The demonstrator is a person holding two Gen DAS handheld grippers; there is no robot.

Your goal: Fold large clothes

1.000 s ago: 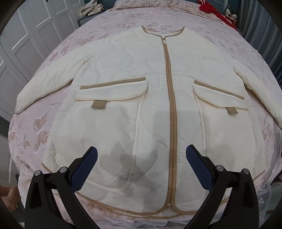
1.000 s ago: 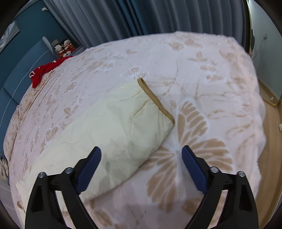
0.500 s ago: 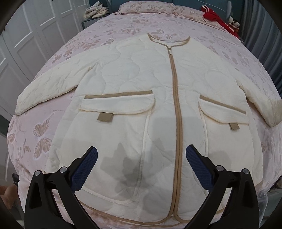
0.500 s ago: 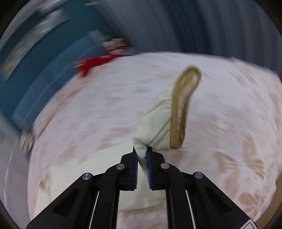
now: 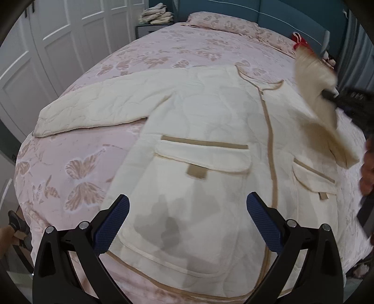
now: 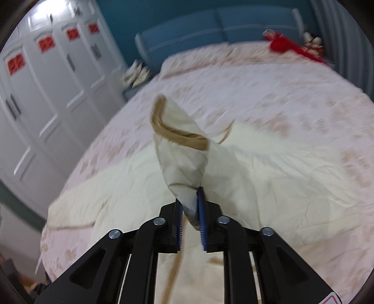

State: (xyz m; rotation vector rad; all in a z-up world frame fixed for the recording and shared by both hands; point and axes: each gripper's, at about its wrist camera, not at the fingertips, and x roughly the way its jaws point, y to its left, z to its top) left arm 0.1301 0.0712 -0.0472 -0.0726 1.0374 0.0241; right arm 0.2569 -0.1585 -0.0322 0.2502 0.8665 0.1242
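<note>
A cream quilted jacket (image 5: 210, 131) with tan trim lies front-up on the pink bed (image 5: 70, 163), zipped, its left sleeve (image 5: 93, 110) spread out to the side. My left gripper (image 5: 187, 198) hovers open above the hem near the left pocket, with nothing between its fingers. My right gripper (image 6: 189, 198) pinches the right sleeve (image 6: 182, 159) near its tan cuff and holds it up over the jacket body (image 6: 268, 168). Its jaws are opening slightly, with the cloth still pressed between the pads. In the left wrist view that raised sleeve (image 5: 313, 93) and the right gripper (image 5: 346, 100) show blurred at the right.
White wardrobe doors (image 5: 46, 46) stand along the left of the bed. A nightstand with folded clothes (image 5: 154, 17), a pillow (image 5: 222, 21) and a red cloth (image 5: 300, 42) are at the head end. A person's hand (image 5: 368, 168) shows at the right edge.
My right gripper shut on the sleeve end, lifted it off the bed and swung it across over the jacket. My left gripper stayed open and drifted toward the jacket's left side.
</note>
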